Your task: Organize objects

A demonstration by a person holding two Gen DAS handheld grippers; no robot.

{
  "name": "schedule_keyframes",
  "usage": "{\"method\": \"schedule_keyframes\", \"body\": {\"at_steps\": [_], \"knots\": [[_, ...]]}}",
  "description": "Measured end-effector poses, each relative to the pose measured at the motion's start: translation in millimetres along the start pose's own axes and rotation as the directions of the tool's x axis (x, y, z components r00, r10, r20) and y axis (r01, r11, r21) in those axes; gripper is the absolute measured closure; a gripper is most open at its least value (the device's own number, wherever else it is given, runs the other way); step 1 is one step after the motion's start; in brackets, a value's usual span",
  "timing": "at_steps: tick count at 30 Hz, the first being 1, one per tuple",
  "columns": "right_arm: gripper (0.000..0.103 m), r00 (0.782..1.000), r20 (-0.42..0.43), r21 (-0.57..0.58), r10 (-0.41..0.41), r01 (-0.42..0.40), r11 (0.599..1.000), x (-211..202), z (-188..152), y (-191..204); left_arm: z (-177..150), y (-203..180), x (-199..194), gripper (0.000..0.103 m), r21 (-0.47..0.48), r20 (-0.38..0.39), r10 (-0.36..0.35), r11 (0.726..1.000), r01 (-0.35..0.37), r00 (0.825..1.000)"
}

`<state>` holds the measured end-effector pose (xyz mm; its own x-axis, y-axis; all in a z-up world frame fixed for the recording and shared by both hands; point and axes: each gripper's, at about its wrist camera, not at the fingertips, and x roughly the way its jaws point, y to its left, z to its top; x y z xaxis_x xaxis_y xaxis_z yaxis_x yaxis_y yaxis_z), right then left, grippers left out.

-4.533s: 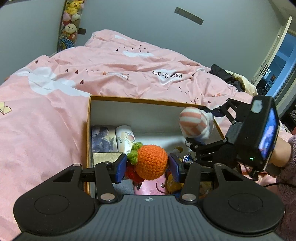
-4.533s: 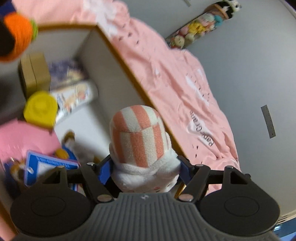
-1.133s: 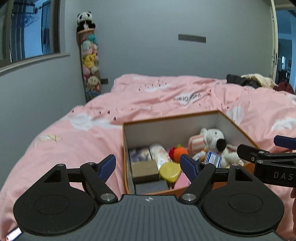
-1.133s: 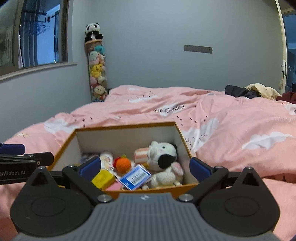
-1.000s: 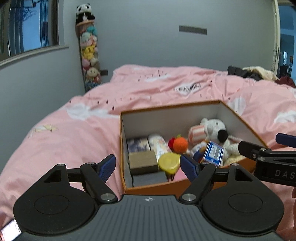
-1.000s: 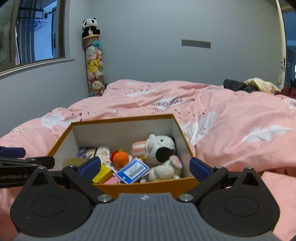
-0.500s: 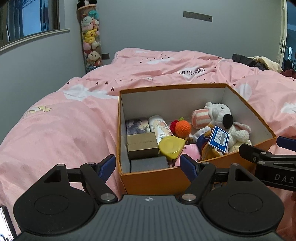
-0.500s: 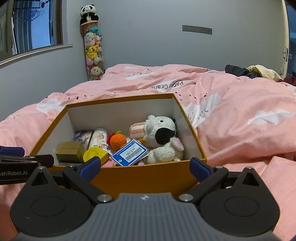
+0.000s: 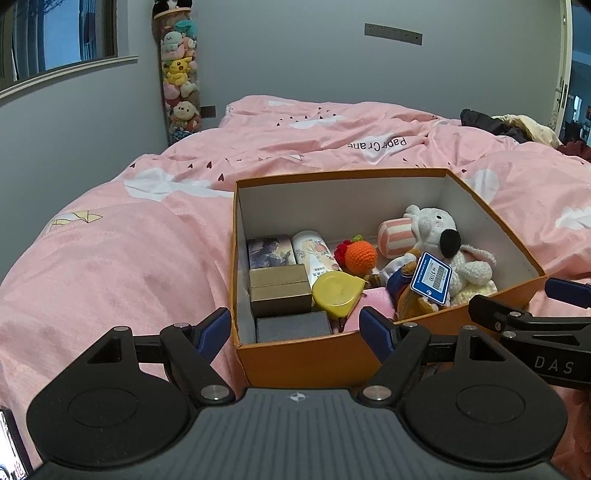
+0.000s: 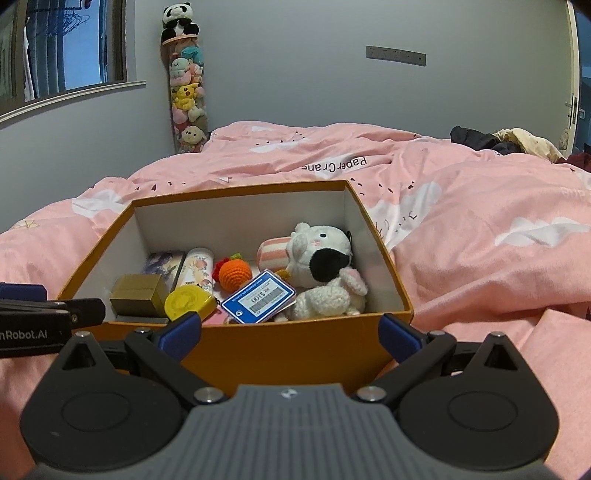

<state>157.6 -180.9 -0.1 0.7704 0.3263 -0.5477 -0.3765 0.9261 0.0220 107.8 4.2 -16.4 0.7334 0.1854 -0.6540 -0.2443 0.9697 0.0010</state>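
Both claws, left claw (image 9: 295,328) & right claw (image 10: 290,334), agape before box (image 10: 280,354) near rim.

A pink duvet (image 9: 147,258) printed with white clouds and the words "Paper Crane" is covering the bed. A tall clear tube of plush toys (image 10: 187,99) is standing in the far corner against the grey wall (image 10: 295,74), with a panda (image 10: 178,17) sitting on top of it. Dark and cream clothes (image 10: 498,142) are lying heaped at the far right of the bed, and a window (image 10: 62,51) is showing blue dusk at the left.
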Motion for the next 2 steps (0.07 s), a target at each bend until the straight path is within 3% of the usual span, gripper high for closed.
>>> {"method": "schedule_keyframes", "body": {"at_steps": [2], "knots": [[0.001, 1.0, 0.0, -0.002, 0.0, 0.0, 1.0, -0.2, -0.1, 0.3, -0.2, -0.1, -0.2, 0.013, 0.0, -0.003, 0.0, 1.0, 0.0, 1.0]]}}
